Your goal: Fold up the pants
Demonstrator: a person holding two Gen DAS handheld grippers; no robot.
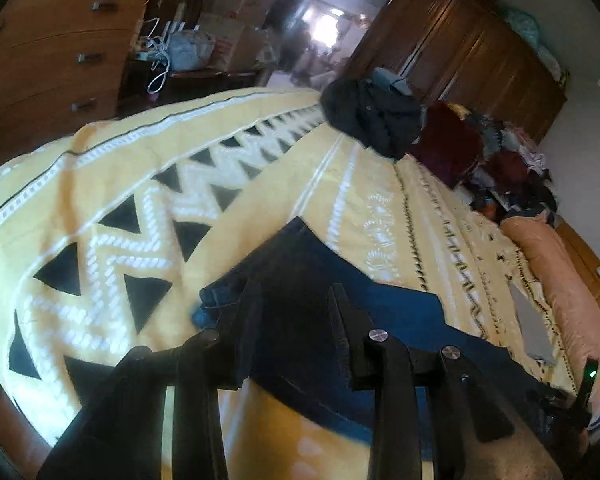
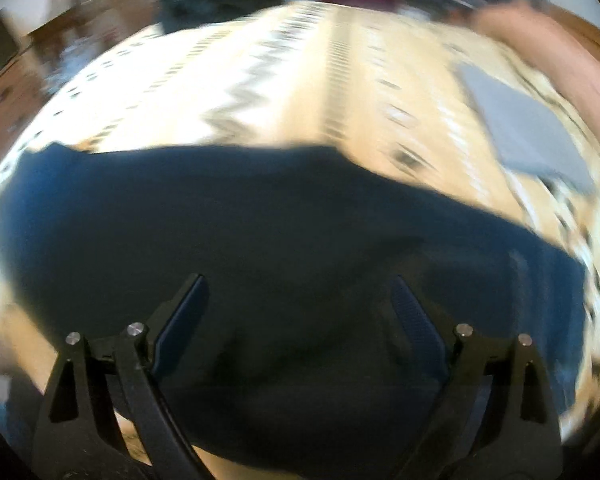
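Pants (image 1: 340,320), one dark blue pair, lie flat on the bed's yellow patterned blanket (image 1: 120,200). The left hand-held gripper (image 1: 296,304) hangs over them, fingers moderately apart, gripping nothing. The right hand-held gripper (image 2: 300,300) spreads wide above them. One dark clothes heap (image 1: 372,116) sits at the far edge.

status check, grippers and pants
Left gripper open, over the pants' end. Right gripper open, jaws wide above pants. Pants flat on yellow bedspread. Nothing in the way.
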